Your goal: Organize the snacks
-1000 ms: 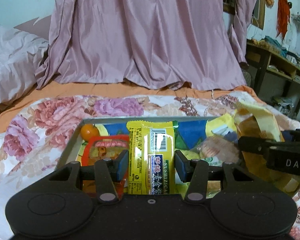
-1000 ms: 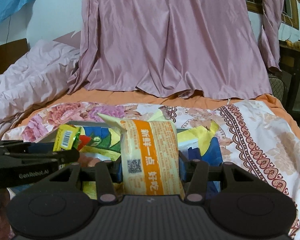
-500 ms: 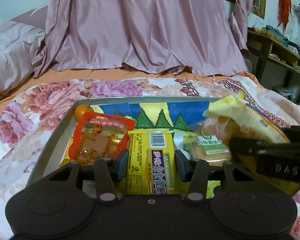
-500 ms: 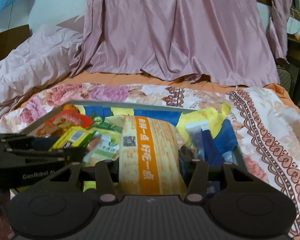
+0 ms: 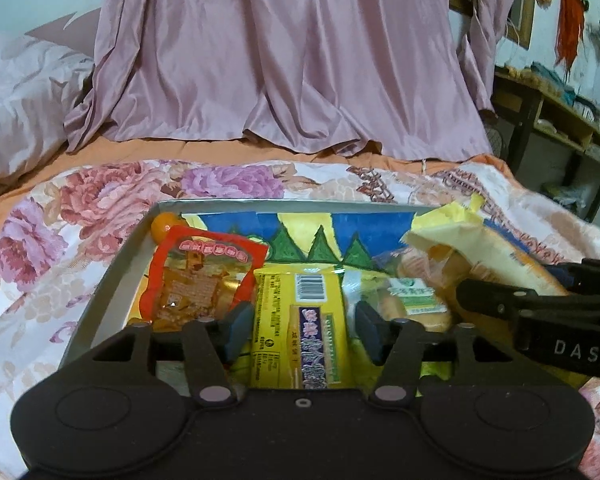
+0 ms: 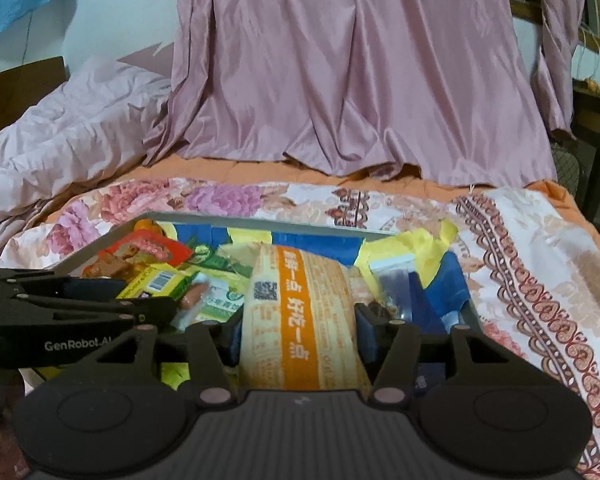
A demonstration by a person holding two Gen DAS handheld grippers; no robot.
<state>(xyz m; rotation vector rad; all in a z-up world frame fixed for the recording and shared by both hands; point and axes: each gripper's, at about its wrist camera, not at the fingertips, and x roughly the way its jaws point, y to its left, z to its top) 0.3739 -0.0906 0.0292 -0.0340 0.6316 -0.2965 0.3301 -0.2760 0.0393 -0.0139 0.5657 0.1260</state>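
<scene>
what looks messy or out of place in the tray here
Nothing is spilled or torn. The packets simply overlap in the tray: the red packet lies askew over the orange fruit, and the yellow liner at the far right corner is crumpled up over the rim.

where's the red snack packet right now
In the left wrist view the red snack packet lies at the left side of the tray, in front of the small orange and left of the yellow packet.
</scene>
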